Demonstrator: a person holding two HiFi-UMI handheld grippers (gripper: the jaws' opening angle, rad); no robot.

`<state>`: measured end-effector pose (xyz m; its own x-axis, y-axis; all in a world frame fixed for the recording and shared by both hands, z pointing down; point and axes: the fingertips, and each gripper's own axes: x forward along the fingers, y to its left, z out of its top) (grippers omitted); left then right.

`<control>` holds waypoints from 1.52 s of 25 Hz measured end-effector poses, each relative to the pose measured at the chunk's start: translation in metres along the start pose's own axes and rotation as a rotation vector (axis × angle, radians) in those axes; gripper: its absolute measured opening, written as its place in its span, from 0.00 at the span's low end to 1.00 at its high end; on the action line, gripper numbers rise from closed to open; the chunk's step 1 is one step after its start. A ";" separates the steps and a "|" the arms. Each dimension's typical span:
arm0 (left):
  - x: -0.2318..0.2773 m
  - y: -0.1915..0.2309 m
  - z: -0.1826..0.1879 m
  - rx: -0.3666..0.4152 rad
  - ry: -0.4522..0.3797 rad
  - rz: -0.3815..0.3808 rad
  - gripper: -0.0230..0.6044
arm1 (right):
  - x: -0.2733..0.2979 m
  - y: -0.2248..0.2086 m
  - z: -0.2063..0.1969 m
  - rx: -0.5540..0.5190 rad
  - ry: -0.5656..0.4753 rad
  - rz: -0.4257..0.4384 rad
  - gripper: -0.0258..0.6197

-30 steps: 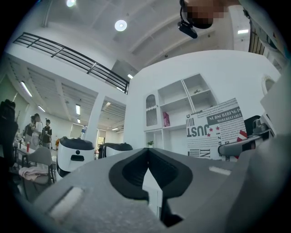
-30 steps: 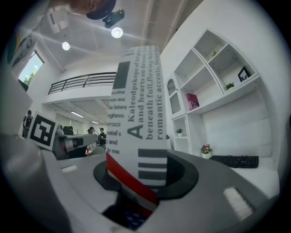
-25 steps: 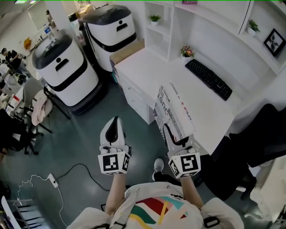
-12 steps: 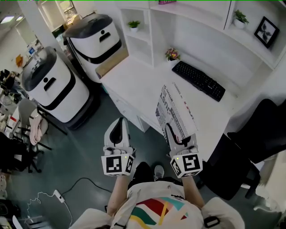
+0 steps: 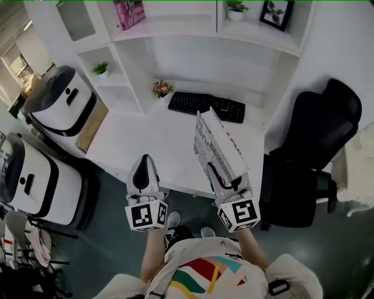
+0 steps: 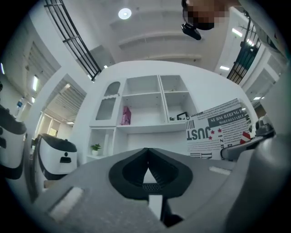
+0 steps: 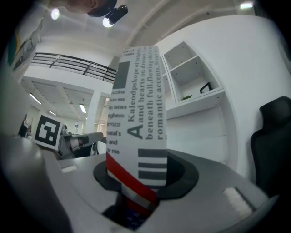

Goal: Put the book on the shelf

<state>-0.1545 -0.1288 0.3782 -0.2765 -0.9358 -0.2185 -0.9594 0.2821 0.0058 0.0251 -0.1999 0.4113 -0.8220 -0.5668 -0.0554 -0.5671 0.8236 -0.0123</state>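
shelf [image 5: 175, 55]: we face a white unit rising behind the desk. A pink book [image 5: 130, 14], a plant [image 5: 236, 8] and a picture [image 5: 274, 14] stand in its upper bays, and the wide bay below them is bare.
desk [image 5: 152, 149]: white top, running from the shelf to just ahead of our grippers.
chair [image 5: 310, 149]: black, at the desk's right end.
machines [image 5: 55, 108]: we see two white rounded units with black tops on the floor, left of the desk.
book [image 5: 215, 146]: a large one with a newsprint cover and a red stripe. We hold it by its near end in the air over the desk's front part, tilted up and away from us, well apart from the shelf.
keyboard [image 5: 205, 106]: black, at the back of the desk, beyond the book.
right gripper [image 5: 222, 175]: jaws partly apart and clamped on the book's lower edge, one on each cover.
left gripper [image 5: 144, 164]: jaws closed tip to tip with nothing in them. We hold it beside the right one, over the desk's front edge.
flowers [image 5: 162, 89]: a small pot left of the keyboard.
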 end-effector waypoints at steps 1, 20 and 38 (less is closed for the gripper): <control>0.015 -0.003 -0.001 -0.002 -0.004 -0.039 0.04 | 0.001 -0.007 0.003 -0.005 -0.004 -0.042 0.28; 0.134 0.006 0.011 -0.036 -0.049 -0.456 0.04 | 0.062 -0.018 0.028 -0.047 -0.033 -0.508 0.28; 0.144 0.070 0.028 0.015 -0.045 -0.466 0.03 | 0.121 0.037 0.080 -0.084 -0.060 -0.514 0.28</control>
<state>-0.2597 -0.2377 0.3203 0.1865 -0.9536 -0.2364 -0.9798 -0.1626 -0.1167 -0.0904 -0.2365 0.3244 -0.4332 -0.8932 -0.1206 -0.9009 0.4332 0.0275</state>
